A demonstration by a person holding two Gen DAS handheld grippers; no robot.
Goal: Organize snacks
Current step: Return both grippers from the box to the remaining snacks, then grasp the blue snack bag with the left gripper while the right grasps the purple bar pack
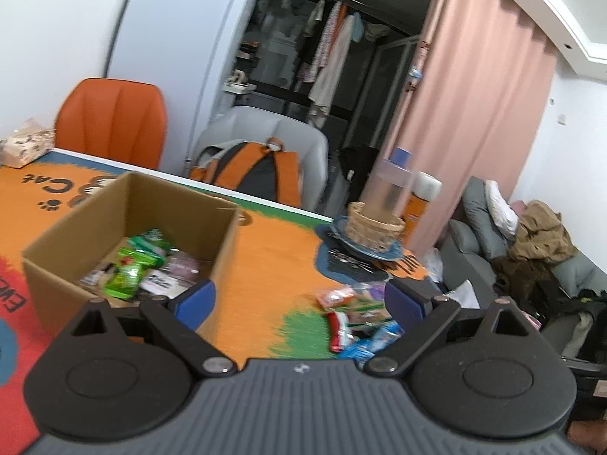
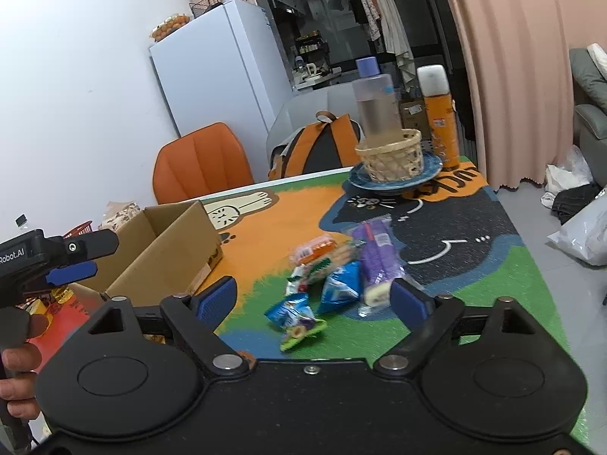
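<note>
Cardboard box (image 1: 129,227) at left on the worktop (image 1: 261,265) already holds some snacks, both the left gripper (image 1: 299,299) and right gripper (image 2: 313,295) have fingers apart and empty, loose snack packets (image 2: 330,273) lie just right of the box, so next is probably grabbing one packet.

Black grippers (image 2: 313,297) — blue pads (image 2: 216,295), silver screws.
</note>
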